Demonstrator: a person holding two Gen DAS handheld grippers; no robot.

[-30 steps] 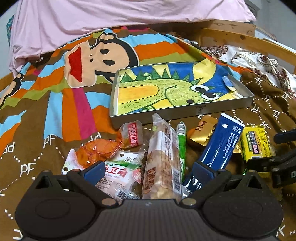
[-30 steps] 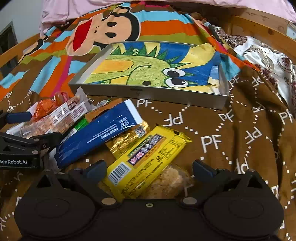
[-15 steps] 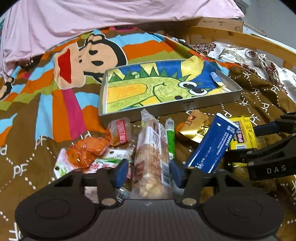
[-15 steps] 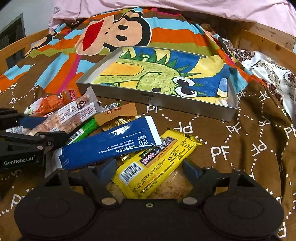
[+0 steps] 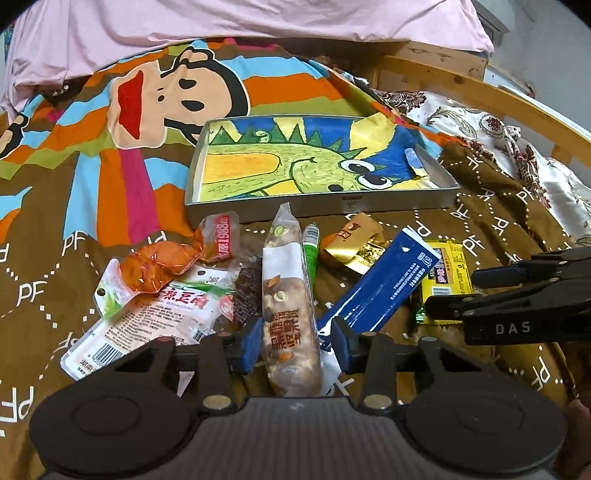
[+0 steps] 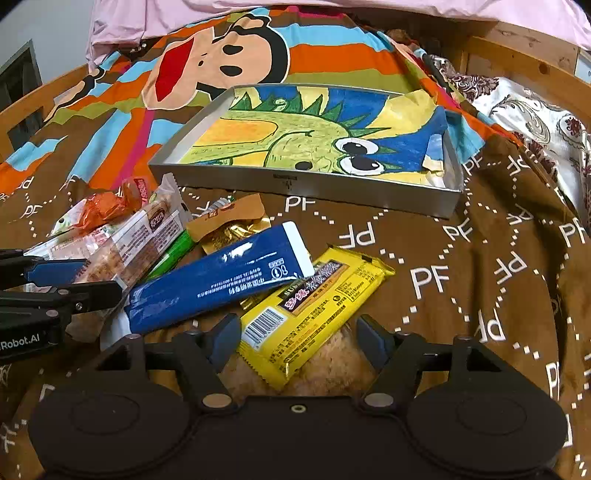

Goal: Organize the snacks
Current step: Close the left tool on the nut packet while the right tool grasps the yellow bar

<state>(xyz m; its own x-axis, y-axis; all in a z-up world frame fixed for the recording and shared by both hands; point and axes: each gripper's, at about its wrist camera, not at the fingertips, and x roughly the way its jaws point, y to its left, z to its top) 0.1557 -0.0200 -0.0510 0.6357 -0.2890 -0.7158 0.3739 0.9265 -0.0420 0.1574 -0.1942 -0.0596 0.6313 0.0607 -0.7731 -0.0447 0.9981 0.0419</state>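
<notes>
A long clear nut-bar packet (image 5: 290, 317) lies on the bedspread between the blue pads (image 5: 251, 341) of my left gripper (image 5: 295, 341). Its jaws are closing and both pads press the wrapper's sides. My right gripper (image 6: 299, 341) straddles a yellow snack packet (image 6: 314, 306) that rests on a crumbly pastry (image 6: 332, 365). Those jaws are closing too, with a small gap still showing beside the packet. A blue packet (image 6: 218, 280) overlaps the yellow one. Beyond the pile sits the grey metal tray (image 6: 306, 184), lined with a dinosaur drawing and holding no snacks.
More snacks lie in the pile: an orange pouch (image 5: 159, 264), a white-and-green packet (image 5: 155, 314), a green stick (image 5: 310, 247) and a gold sachet (image 5: 351, 243). A wooden bed frame (image 5: 480, 92) and floral fabric (image 5: 498, 133) lie right; pink bedding (image 5: 221, 22) is behind.
Both grippers' jaws have narrowed from wide open. The left pads came in against the nut-bar packet, and the view tipped slightly. The right pads drew in toward the yellow packet.
</notes>
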